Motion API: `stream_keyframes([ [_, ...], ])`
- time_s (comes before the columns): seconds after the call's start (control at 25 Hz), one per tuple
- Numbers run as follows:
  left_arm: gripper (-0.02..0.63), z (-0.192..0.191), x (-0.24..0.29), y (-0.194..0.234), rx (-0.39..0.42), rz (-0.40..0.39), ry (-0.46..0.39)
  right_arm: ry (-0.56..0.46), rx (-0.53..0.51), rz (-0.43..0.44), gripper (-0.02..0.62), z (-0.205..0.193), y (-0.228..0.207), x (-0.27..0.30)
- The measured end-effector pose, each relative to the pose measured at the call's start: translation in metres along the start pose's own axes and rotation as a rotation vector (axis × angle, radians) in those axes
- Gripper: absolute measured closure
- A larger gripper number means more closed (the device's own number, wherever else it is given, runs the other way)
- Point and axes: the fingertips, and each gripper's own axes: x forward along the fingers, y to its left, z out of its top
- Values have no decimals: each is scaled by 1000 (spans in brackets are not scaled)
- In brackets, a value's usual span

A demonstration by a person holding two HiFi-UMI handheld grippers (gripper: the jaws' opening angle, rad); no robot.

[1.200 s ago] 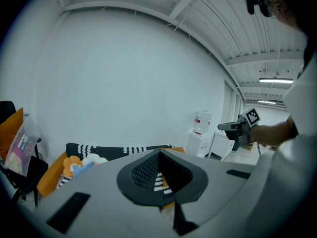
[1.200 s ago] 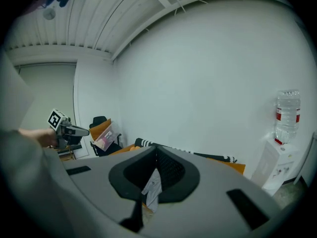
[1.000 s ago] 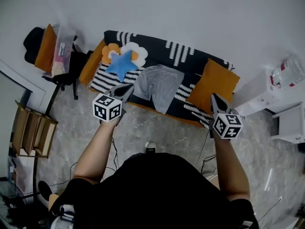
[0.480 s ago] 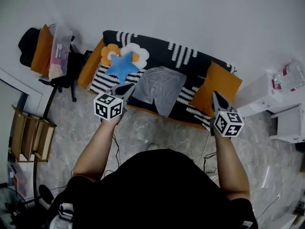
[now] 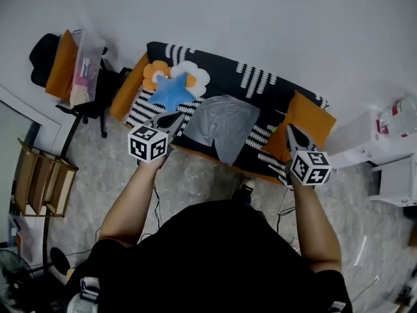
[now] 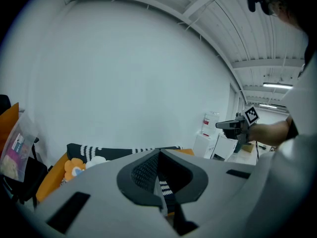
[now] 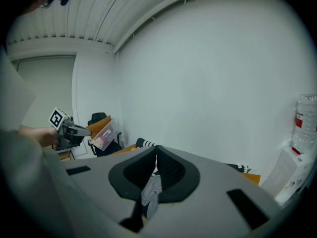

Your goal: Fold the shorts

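My left tongs and right tongs, two in all, each bearing one cube of black-and-white square markers, hung clamped shut and empty before one black sofa banded with white stripes. One pair of soft grey fabric shorts lay flat mid-seat, between one blue star-shaped cushion and one orange square cushion.

Room: white wall, grey marbled floor.
Striped sofa, black chair, wooden rack, white cabinet.
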Motion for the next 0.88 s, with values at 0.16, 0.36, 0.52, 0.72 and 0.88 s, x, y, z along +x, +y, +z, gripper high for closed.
stream_keyframes([
  [0.16,589,7,10,11,-1,39,2,1,-5,36,586,8,-13,27],
  [0.36,589,11,22,30,-15,115,13,9,-8,88,586,16,-33,69],
  [0.52,589,17,39,41,-35,167,21,21,-29,141,586,27,-50,110],
  [0.72,589,26,67,49,-71,238,21,42,-59,216,586,42,-74,159],
  [0.88,589,34,91,50,-98,286,20,55,-74,272,584,55,-95,192],
])
